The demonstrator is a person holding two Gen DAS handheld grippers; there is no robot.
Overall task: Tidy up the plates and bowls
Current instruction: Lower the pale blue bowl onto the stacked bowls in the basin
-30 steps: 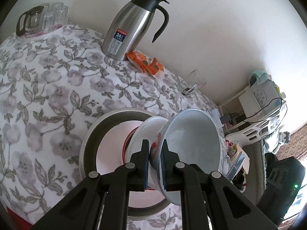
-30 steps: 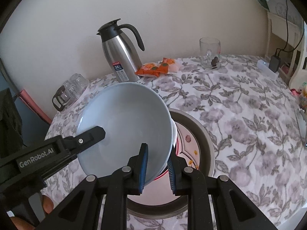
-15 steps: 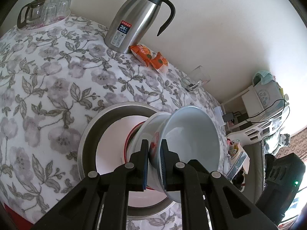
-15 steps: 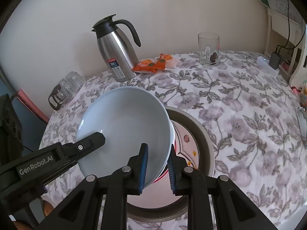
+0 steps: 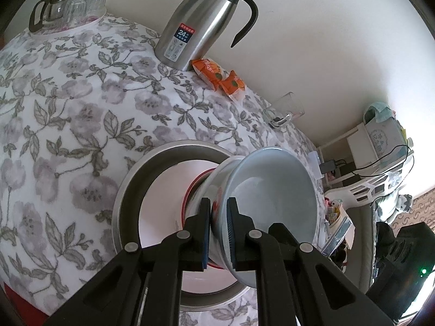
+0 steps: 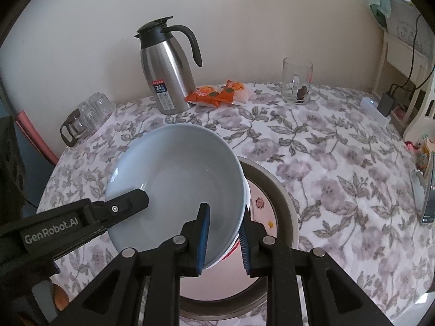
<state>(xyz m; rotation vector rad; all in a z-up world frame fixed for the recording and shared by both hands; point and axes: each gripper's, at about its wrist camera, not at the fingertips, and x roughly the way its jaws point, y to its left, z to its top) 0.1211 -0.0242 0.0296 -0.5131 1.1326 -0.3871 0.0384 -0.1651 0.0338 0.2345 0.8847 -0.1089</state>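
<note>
Left wrist view: my left hand-held gripper (image 5: 218,233) is clamped on the rim of the stacked bowls — its two pads sit on either side of the wall, the pale blue bowl (image 5: 272,203) nested in a white bowl (image 5: 217,179) with a red pattern. The stack is tilted on its side, its mouth turned to the right, over the round metal tray (image 5: 127,190) on the table (image 5: 68,95); a pink plate (image 5: 163,190) lies inside the tray. From the right wrist view, my right hand-held gripper (image 6: 223,240) pinches the same stack at the near rim, one blue pad inside the pale blue bowl (image 6: 176,182) and the other outside, against the white one. The left hand-held gripper (image 6: 81,222) reaches in from the left, one finger lying inside the bowl. Farther back on the table stand a steel thermos jug (image 6: 167,78), orange snack packets (image 6: 217,93) just beside it, a glass mug (image 6: 296,81) and — at the left edge — a cluster of glasses (image 6: 87,118).
</note>
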